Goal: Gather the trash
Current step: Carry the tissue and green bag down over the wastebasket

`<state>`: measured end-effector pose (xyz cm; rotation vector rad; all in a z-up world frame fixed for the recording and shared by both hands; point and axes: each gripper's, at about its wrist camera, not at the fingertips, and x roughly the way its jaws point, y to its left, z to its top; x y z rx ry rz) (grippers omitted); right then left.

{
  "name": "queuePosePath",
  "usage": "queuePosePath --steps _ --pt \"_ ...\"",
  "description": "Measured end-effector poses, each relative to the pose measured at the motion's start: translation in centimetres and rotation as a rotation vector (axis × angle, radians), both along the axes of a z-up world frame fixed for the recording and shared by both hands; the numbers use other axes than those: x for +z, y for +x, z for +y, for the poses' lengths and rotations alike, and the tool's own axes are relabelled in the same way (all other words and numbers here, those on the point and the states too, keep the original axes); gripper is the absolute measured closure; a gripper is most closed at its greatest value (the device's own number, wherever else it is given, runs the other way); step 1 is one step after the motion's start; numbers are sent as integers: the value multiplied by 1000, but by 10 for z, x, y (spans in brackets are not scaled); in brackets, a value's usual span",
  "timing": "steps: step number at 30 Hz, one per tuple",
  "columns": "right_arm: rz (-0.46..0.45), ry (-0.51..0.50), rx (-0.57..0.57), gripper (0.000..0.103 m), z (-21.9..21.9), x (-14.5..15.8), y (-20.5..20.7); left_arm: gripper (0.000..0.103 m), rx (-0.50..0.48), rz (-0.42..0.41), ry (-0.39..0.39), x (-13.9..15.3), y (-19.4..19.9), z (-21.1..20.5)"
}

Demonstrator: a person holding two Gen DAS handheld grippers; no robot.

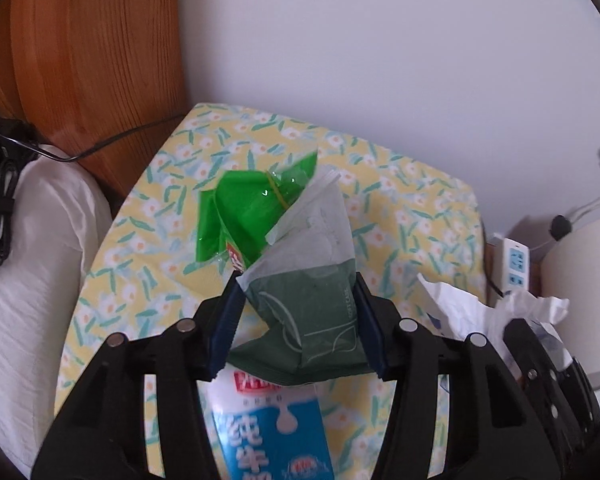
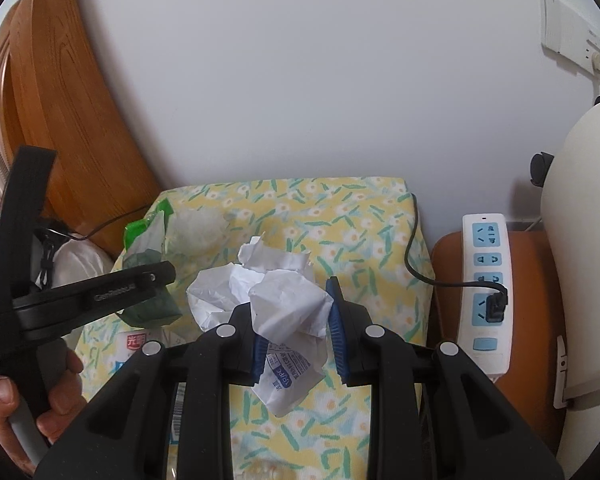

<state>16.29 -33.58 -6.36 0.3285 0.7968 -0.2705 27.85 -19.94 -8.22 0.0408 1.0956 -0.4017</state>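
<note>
- Two grippers are at work over the flowered cloth, each with a piece of trash between its pads
- On the left gripper, the jaws are drawn in about the dark green packet; both blue pads are seen against its sides, so it is judged gripped, though the hold looks fresh and is best firmed before any lift
- That packet should be raised straight up from the cloth, since its pale torn flap leans on the bright green wrapper just behind it and could drag that along
- On the right gripper, the jaws are set narrow and clamped on the crumpled white paper, which is held up off the cloth; a printed tail hangs below the pads and should be kept clear of snagging
- A milk carton lies on the cloth directly under the left gripper, uncollected
- A clear crumpled film is seen at the cloth's far left, beside the green wrapper
- A power strip with a black cable lies off the cloth's right edge; the cable trails over that edge and should be avoided
- A wooden headboard and a white pillow stand left of the cloth
- No bin is seen in either view
</note>
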Motion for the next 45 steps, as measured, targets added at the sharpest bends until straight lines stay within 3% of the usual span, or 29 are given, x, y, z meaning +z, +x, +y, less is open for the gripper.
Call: queuePosePath --steps 9,13,16,22,28,36,45 --pt "-30 -28 5 76 20 24 -40 52 -34 -65 -65 43 -62 36" --pt "-39 -39 36 76 39 28 -68 52 -69 -161 -31 61 -111 58" --pt "-39 -28 92 76 57 27 -92 51 -94 -189 -16 65 -146 76" --pt "38 -30 247 76 106 10 -151 51 -164 -198 53 38 -221 111" --pt "142 2 316 76 136 -20 -201 51 -181 -156 81 3 -277 141" --pt "247 17 364 75 162 -60 -239 51 -176 -112 104 -23 -313 162" --pt "345 32 397 74 181 -99 -252 51 -166 -119 117 -30 -325 172"
